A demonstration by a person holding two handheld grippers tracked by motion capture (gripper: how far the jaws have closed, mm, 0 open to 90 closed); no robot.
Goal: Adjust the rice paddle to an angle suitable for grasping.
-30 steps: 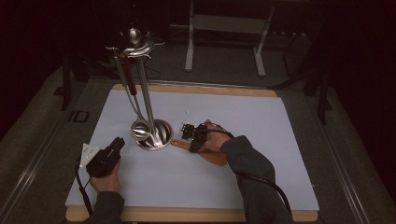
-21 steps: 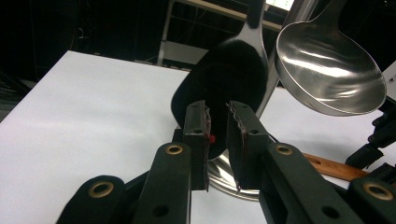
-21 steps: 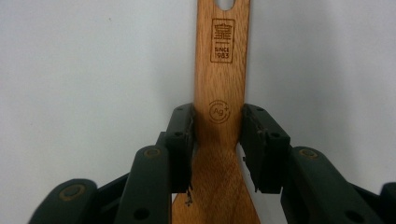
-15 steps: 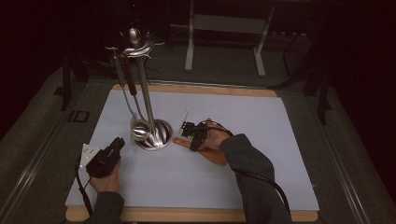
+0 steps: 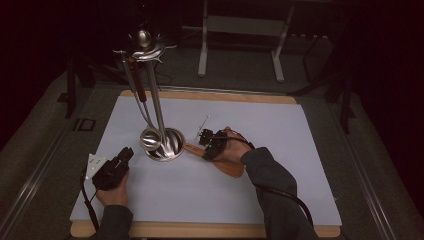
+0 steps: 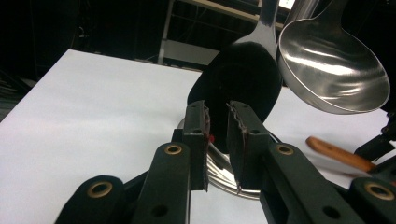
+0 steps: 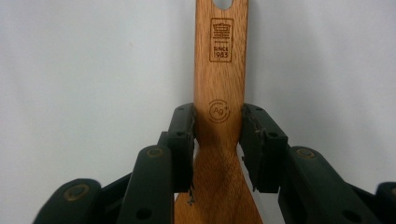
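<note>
Wooden spatula lying flat on the white surface beside the utensil stand; my right gripper is pinching its handle, left gripper idling spread; lifting comes next, I judge.

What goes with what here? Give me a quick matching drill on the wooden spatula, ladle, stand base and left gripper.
1 wooden spatula
2 ladle
3 stand base
4 left gripper

A hangs from the stand
B lies flat between the right gripper's jaws
C round, shiny, on the white mat
D holds nothing, points toward the stand

Pairs: 1-B, 2-A, 3-C, 4-D
</note>
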